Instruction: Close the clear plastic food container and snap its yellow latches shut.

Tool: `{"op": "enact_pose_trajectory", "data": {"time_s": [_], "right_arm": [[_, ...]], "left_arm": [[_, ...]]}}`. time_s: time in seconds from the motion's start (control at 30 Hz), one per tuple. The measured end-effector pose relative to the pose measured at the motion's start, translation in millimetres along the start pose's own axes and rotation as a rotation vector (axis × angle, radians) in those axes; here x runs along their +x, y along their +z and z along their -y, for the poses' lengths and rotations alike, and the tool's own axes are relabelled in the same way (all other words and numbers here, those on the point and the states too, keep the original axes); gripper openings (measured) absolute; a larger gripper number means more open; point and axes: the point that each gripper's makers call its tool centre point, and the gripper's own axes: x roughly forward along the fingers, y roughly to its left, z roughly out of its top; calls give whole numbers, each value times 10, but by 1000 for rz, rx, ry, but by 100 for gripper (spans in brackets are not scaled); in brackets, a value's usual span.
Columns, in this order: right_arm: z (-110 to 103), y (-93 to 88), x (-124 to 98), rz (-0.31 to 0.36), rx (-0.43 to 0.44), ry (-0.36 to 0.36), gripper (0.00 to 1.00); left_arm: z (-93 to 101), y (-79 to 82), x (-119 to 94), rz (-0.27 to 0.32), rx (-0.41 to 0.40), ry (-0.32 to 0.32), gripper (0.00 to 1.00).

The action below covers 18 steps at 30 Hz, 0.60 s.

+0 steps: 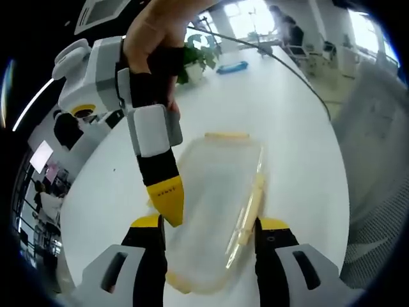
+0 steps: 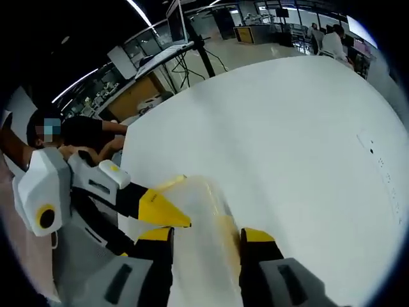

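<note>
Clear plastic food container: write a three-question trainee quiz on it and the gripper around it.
1. True or false: the clear plastic food container lies on a white table.
2. The left gripper has its jaws: A) shut together, B) apart, one on each side of the container, C) clamped on a cup.
3. What colour is the long latch along the container's side?

Key: 1 true; 2 B; 3 yellow.

the clear plastic food container (image 1: 214,211) lies flat on the white table (image 1: 300,153), lid on it, with pale yellow latches (image 1: 250,208) along its edges.
</note>
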Motion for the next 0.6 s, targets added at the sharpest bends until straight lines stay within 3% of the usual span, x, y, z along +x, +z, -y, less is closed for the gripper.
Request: {"op": "enact_pose_trajectory", "data": {"time_s": [0.27, 0.3, 0.47, 0.6], "right_arm": [[10, 6, -21, 43, -8, -17, 39], [7, 10, -20, 42, -7, -20, 39], [-19, 41, -39, 26, -64, -51, 38], [-6, 1, -49, 4, -62, -86, 47]], "left_arm": [[-12, 10, 3, -1, 0, -6, 53], [-13, 31, 1, 3, -37, -17, 53], [-14, 41, -4, 14, -52, -23, 55], [-16, 49, 1, 19, -64, -25, 56]]}}
